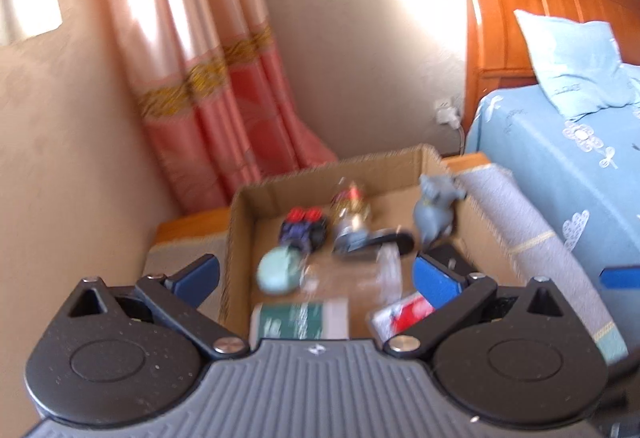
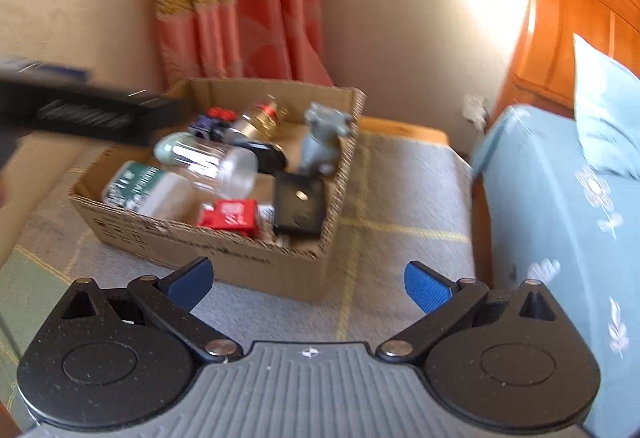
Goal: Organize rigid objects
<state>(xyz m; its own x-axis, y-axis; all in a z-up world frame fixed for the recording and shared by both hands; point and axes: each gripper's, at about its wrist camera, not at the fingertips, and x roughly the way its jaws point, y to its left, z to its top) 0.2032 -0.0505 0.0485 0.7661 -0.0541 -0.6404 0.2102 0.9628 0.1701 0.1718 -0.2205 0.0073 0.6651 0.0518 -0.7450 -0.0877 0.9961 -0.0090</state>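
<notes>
One cardboard box (image 2: 224,258), roughly eight blurred objects inside, two grippers spread.

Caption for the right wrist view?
Open right tool before a cardboard box holding a clear jar and grey figurine.

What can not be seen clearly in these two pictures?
- Green bottle: left wrist view, lower part hidden by the left gripper's body; label blurred.
- Red box: right wrist view, print blurred; base hidden by the carton wall.
- Jar: left wrist view, smeared by motion blur.
- Dark bar: right wrist view, cut off by the left edge, blurred; what it is cannot be told.
</notes>
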